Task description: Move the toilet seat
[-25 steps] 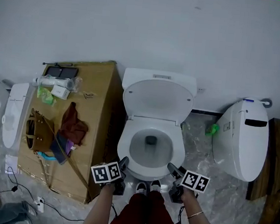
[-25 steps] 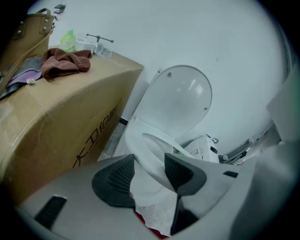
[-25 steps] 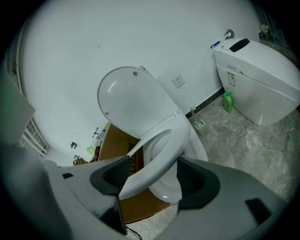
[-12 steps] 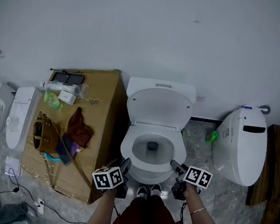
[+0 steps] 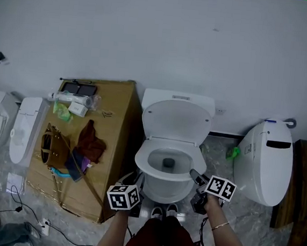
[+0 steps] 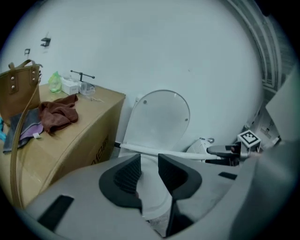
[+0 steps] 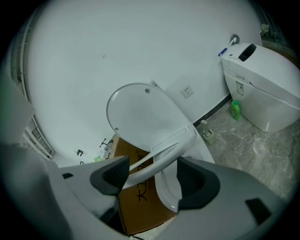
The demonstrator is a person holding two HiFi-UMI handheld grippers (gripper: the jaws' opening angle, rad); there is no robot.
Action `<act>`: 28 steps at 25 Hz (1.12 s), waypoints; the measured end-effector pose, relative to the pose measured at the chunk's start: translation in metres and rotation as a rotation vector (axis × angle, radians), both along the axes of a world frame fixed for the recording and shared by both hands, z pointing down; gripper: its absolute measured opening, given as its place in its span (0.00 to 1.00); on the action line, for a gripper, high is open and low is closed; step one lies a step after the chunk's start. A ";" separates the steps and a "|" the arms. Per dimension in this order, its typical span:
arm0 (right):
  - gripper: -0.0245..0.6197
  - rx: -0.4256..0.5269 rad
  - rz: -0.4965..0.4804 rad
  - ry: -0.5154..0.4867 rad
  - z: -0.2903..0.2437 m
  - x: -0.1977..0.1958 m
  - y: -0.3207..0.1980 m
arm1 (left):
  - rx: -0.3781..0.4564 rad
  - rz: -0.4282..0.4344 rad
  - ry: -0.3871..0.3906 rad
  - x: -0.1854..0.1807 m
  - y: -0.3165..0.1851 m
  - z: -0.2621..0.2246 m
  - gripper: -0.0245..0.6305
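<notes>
1. The toilet seat (image 7: pixel 156 157) is a plain white, smooth oval ring. It is hinged at the back of the toilet, just under the lid (image 5: pixel 176 118), which stands upright against the wall.
2. The seat's front is lifted clear of the bowl (image 5: pixel 164 188). From the left gripper view it shows edge-on as a thin white bar (image 6: pixel 162 151) running across above the bowl's rim.
3. The right gripper (image 7: pixel 153 164) is at the seat's front right. Its jaws stand one on each side of the ring's front edge and hold it, with the ring running away from them towards the hinge.
4. The left gripper (image 6: pixel 149 159) is low at the bowl's front left, apart from the seat. Its jaws have just been closing and now stand at a narrow gap with nothing gripped – only the bowl's white outer wall shows through, farther off.
5. A cardboard box (image 5: pixel 114 143) stands just beside the toilet on the left, with a brown handbag (image 5: pixel 51 150) and a reddish cloth (image 5: pixel 89 140) on top. A second white toilet (image 5: pixel 266 157) stands well off to the right.
</notes>
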State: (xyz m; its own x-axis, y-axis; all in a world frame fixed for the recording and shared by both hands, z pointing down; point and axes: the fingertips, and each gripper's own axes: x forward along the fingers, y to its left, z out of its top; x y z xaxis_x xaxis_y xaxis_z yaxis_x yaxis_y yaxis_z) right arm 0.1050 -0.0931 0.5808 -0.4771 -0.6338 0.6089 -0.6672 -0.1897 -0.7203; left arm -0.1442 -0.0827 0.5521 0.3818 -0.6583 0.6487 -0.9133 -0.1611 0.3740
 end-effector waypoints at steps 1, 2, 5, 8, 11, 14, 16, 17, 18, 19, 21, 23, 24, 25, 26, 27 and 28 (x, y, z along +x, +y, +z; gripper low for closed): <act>0.51 0.003 0.003 -0.007 -0.003 0.000 -0.003 | -0.001 0.018 -0.024 0.002 -0.001 0.002 0.24; 0.51 0.006 0.008 -0.014 -0.005 0.001 -0.006 | -0.002 0.034 -0.041 0.005 -0.001 0.004 0.23; 0.52 0.012 0.025 -0.032 -0.012 0.002 -0.013 | 0.008 0.073 -0.056 0.017 -0.009 0.004 0.22; 0.52 0.021 0.037 -0.045 -0.016 0.004 -0.020 | 0.034 0.088 -0.063 0.027 -0.026 -0.001 0.20; 0.52 0.034 0.059 -0.060 -0.021 0.005 -0.026 | 0.057 0.086 -0.108 0.027 -0.037 -0.007 0.17; 0.52 0.045 0.081 -0.079 -0.027 0.008 -0.034 | 0.071 0.085 -0.120 0.028 -0.047 -0.012 0.17; 0.52 0.052 0.094 -0.096 -0.030 0.008 -0.037 | 0.074 0.083 -0.118 0.028 -0.051 -0.015 0.17; 0.52 0.056 0.098 -0.107 -0.031 0.009 -0.038 | 0.075 0.082 -0.118 0.028 -0.052 -0.016 0.17; 0.52 0.060 0.098 -0.123 -0.033 0.009 -0.038 | 0.077 0.079 -0.116 0.028 -0.054 -0.017 0.17; 0.52 0.066 0.095 -0.143 -0.035 0.009 -0.039 | 0.080 0.076 -0.113 0.029 -0.055 -0.019 0.16; 0.51 0.085 0.082 -0.179 -0.040 0.012 -0.041 | 0.088 0.073 -0.107 0.030 -0.061 -0.022 0.16; 0.51 0.115 0.072 -0.182 -0.045 0.017 -0.043 | 0.100 0.074 -0.105 0.031 -0.068 -0.026 0.16; 0.51 0.134 0.068 -0.170 -0.049 0.020 -0.044 | 0.106 0.073 -0.105 0.031 -0.073 -0.028 0.16; 0.51 0.157 0.065 -0.149 -0.053 0.023 -0.046 | 0.112 0.072 -0.104 0.032 -0.077 -0.029 0.16; 0.51 0.178 0.059 -0.119 -0.056 0.025 -0.046 | 0.117 0.070 -0.103 0.032 -0.080 -0.031 0.16; 0.51 0.194 0.046 -0.083 -0.058 0.025 -0.046 | 0.120 0.066 -0.101 0.032 -0.084 -0.033 0.16; 0.51 0.206 0.024 -0.049 -0.059 0.024 -0.046 | 0.124 0.062 -0.099 0.032 -0.087 -0.034 0.16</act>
